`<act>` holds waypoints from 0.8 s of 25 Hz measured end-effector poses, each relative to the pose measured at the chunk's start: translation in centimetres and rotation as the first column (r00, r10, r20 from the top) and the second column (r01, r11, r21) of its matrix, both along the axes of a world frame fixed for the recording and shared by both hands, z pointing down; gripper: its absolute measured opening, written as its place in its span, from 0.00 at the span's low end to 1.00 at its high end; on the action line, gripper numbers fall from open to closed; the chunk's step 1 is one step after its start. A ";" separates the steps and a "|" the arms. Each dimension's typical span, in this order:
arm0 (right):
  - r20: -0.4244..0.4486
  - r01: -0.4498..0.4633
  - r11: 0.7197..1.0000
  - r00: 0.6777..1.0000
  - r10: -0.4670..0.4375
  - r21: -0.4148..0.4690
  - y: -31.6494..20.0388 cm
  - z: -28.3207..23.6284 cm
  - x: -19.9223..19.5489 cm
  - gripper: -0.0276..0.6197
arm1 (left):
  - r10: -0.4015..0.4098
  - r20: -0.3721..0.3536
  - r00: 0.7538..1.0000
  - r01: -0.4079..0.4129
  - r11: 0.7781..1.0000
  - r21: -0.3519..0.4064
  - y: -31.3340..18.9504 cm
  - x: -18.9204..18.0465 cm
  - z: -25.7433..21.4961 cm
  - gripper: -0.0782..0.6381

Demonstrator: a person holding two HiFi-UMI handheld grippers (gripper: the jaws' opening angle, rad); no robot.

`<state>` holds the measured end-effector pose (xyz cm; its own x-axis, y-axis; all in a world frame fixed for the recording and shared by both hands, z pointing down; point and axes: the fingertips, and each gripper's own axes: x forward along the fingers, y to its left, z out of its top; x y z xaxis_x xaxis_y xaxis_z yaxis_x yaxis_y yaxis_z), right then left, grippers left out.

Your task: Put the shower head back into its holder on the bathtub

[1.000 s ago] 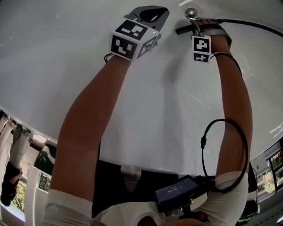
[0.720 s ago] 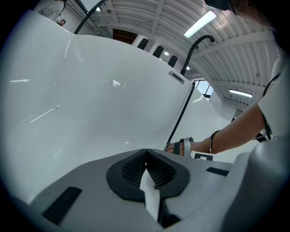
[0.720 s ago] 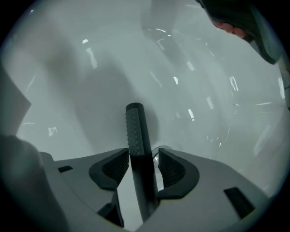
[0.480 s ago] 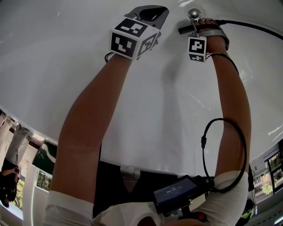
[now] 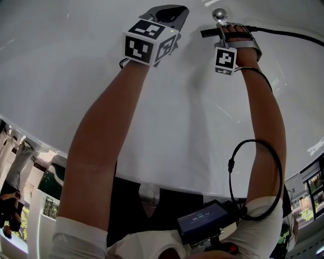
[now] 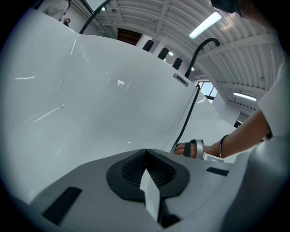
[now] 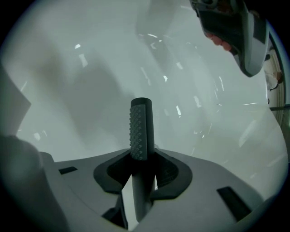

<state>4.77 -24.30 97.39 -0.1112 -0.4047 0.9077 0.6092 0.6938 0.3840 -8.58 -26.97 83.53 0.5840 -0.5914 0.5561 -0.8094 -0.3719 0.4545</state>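
Since a second ago the right gripper (image 5: 221, 30) has tipped slightly and edged up the frame, and its jaws have just been closing. We read them now as clamped on the shower head (image 5: 208, 33), gripping its dark handle. In the right gripper view the handle stands straight up between the two pads, its nubbed strip facing picture left, with pale tub surface behind it. We place the shower head down inside the white bathtub (image 5: 76, 76), at the far end in the head view, just beside a round chrome fitting (image 5: 219, 13). Its handle tip pokes out to the left of the gripper, and we cannot tell whether it touches the tub. A black hose (image 5: 283, 33) runs off to the right. In the left gripper view that hose climbs the tub wall toward the rim, where a black curved spout (image 6: 201, 50) stands. The left gripper (image 5: 172, 11) has barely shifted. Its jaws are closed together with nothing between them, and it sits level with the right gripper but apart from it. A black cable (image 5: 255, 177) loops beside the right forearm.
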 end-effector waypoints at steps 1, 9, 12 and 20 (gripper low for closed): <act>0.020 0.004 1.000 1.000 -0.004 0.006 0.2 -0.8 -0.4 0.23 | -0.005 0.003 1.000 0.005 1.000 -0.003 0.0 -0.1 -0.4 0.13; 0.226 -0.061 0.998 0.973 0.053 0.029 1.3 -9.6 -3.8 0.23 | -0.055 0.021 0.998 0.055 0.998 0.009 -0.8 -2.4 -6.1 0.13; 0.324 -0.122 0.992 0.940 0.109 0.019 2.0 -13.7 -5.2 0.23 | -0.075 0.027 0.997 0.074 0.997 0.025 -0.9 -3.4 -8.9 0.13; 0.593 -0.335 0.942 0.752 0.288 -0.033 3.4 -27.5 -6.5 0.23 | -0.147 -0.020 0.989 0.149 0.981 0.126 -0.5 -5.1 -19.8 0.13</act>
<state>-1.72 -20.86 69.87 -0.4631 -0.5710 0.6779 0.0079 0.7622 0.6473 -13.68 -27.46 63.74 0.4900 -0.7370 0.4655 -0.8553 -0.3034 0.4199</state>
